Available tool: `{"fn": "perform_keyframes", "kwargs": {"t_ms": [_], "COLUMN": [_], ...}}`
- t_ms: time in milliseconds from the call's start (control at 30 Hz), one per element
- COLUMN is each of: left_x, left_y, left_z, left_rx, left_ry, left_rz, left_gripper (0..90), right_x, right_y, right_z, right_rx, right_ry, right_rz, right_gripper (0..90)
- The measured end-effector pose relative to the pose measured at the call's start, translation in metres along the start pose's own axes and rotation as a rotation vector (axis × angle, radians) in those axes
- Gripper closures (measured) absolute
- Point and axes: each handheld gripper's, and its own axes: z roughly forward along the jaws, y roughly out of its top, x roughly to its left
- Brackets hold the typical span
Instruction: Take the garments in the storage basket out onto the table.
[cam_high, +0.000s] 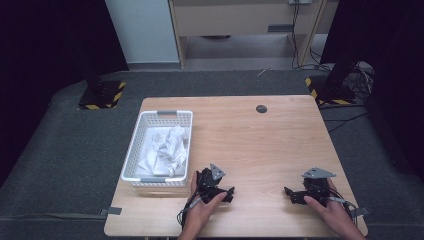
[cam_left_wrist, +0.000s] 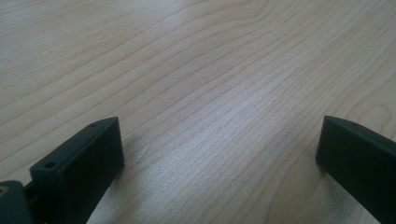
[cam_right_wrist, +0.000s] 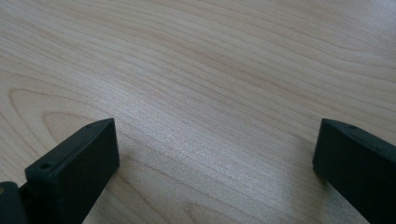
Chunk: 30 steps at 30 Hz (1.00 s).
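Note:
A white slotted basket (cam_high: 134, 150) sits on the left side of the wooden table (cam_high: 260, 145) with crumpled white cloth (cam_high: 167, 150) inside it. My left gripper (cam_high: 230, 192) rests on the table near the front edge, just right of the basket's near corner, and points right. My right gripper (cam_high: 287, 191) rests near the front right and points left. In the left gripper view the left gripper (cam_left_wrist: 219, 140) is open with bare wood between its jaws. The right gripper (cam_right_wrist: 215, 140) is open too, over bare wood.
A small dark round grommet (cam_high: 261, 108) is set in the table near its far edge. Beyond the table lie grey floor mats, stand bases with yellow-black tape (cam_high: 102, 95), cables (cam_high: 345, 75) and a wooden frame.

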Motion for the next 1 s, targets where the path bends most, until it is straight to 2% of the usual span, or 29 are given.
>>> {"fn": "perform_keyframes", "kwargs": {"t_ms": [633, 1000], "left_x": [-0.0004, -0.006], "left_y": [-0.0002, 0.0033], "left_z": [-0.0005, -0.0081], "left_rx": [0.002, -0.024], "left_ry": [-0.003, -0.014], "left_rz": [0.001, 0.039], "left_gripper": [0.0, 1.9], "right_x": [0.0005, 0.0007], "right_y": [0.0, 0.0], "right_z": [-0.0001, -0.0001], "right_rx": [0.0, 0.001], "right_ry": [0.002, 0.002], "right_rz": [-0.002, -0.004], "right_gripper": [0.5, 0.5]}}
